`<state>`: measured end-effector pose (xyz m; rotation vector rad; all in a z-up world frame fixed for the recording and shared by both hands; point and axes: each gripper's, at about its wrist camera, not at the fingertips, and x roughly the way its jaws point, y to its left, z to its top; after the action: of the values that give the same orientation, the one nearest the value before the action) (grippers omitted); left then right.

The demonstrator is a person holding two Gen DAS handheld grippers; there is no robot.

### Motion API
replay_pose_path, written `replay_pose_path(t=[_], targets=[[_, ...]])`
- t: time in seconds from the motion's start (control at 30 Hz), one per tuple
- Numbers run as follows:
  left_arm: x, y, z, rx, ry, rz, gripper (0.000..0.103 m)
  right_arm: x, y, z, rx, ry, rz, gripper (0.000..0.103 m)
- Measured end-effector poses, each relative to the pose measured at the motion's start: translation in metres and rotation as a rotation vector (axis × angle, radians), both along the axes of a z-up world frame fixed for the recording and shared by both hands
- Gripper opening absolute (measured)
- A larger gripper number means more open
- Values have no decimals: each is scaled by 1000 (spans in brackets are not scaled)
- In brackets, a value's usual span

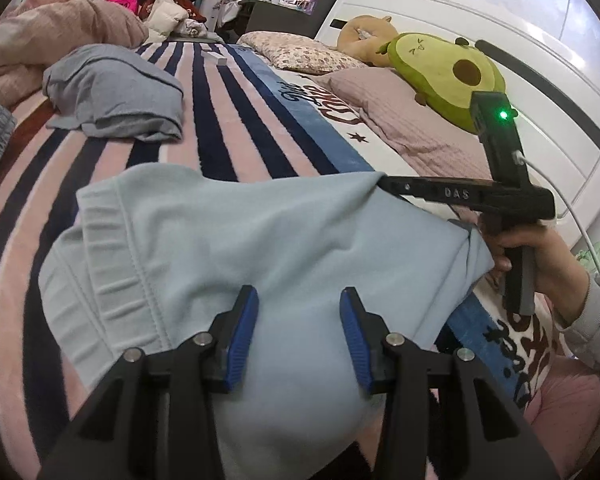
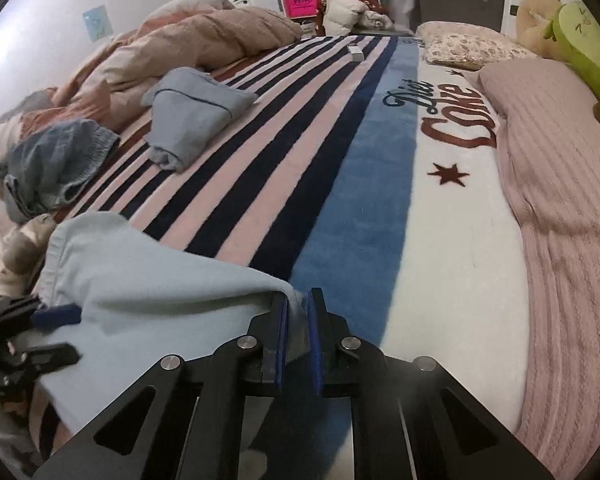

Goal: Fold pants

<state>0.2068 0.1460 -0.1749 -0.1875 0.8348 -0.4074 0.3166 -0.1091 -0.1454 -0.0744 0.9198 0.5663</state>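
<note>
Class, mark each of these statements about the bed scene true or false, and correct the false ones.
1. The right hand-held gripper is shut on a corner of the light blue pants. True.
2. The left hand-held gripper is clamped on the pants. False: its jaws stand open above the fabric.
3. A folded grey garment lies on the striped blanket. True.
4. The avocado plush lies on the floor. False: it rests on the pink pillow at the headboard.
</note>
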Motion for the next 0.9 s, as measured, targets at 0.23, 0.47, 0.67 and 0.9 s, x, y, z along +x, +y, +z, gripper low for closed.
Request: replay_pose_path(t=[0.23,0.47,0.67,0.9], targets=[[-1,5,-4,-25,4,5,33,42,-21,-15,223,209,-38,9],[-7,8,6,-52,-23,13,42,46,-33,-18,266,325,-8,38],[-22,29,32,21,-83,110,52,9,-27,2,216,292,42,56],[-23,80,14,-9,35,246,53,-18,-25,-7,206,343,62,57]])
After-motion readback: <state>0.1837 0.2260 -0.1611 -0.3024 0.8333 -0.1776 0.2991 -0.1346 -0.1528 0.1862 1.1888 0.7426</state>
